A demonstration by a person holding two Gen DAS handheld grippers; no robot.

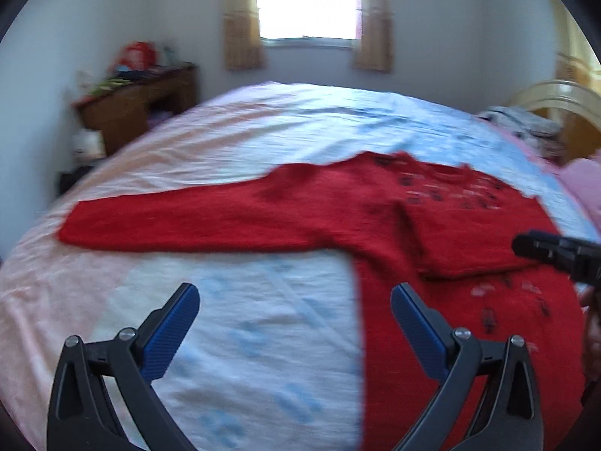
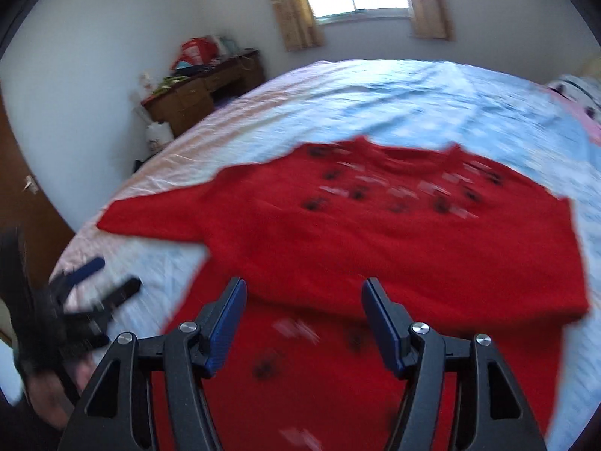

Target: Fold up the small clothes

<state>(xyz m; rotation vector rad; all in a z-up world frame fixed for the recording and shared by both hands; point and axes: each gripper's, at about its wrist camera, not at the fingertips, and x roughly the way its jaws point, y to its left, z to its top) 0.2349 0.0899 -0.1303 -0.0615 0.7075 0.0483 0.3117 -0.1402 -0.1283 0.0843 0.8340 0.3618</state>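
A red knit sweater (image 1: 338, 206) (image 2: 375, 244) with black and white marks lies flat on the bed. One sleeve (image 1: 169, 221) stretches out to the left. The other sleeve (image 1: 450, 248) is folded across the body. My left gripper (image 1: 295, 293) is open over the bare sheet, its right finger at the sweater's left edge, nothing between its pads. It also shows at the left of the right wrist view as the left gripper (image 2: 112, 274). My right gripper (image 2: 304, 285) is open above the sweater's lower body, holding nothing. The right gripper (image 1: 556, 251) also enters the left wrist view from the right.
The bed sheet (image 1: 263, 338) is pale blue and pink. A cluttered wooden desk (image 1: 139, 101) stands by the far left wall under a curtained window (image 1: 308, 3). Bedding (image 1: 526, 124) and a headboard (image 1: 556, 97) lie at the right. A hand (image 2: 49, 394) holds the left gripper.
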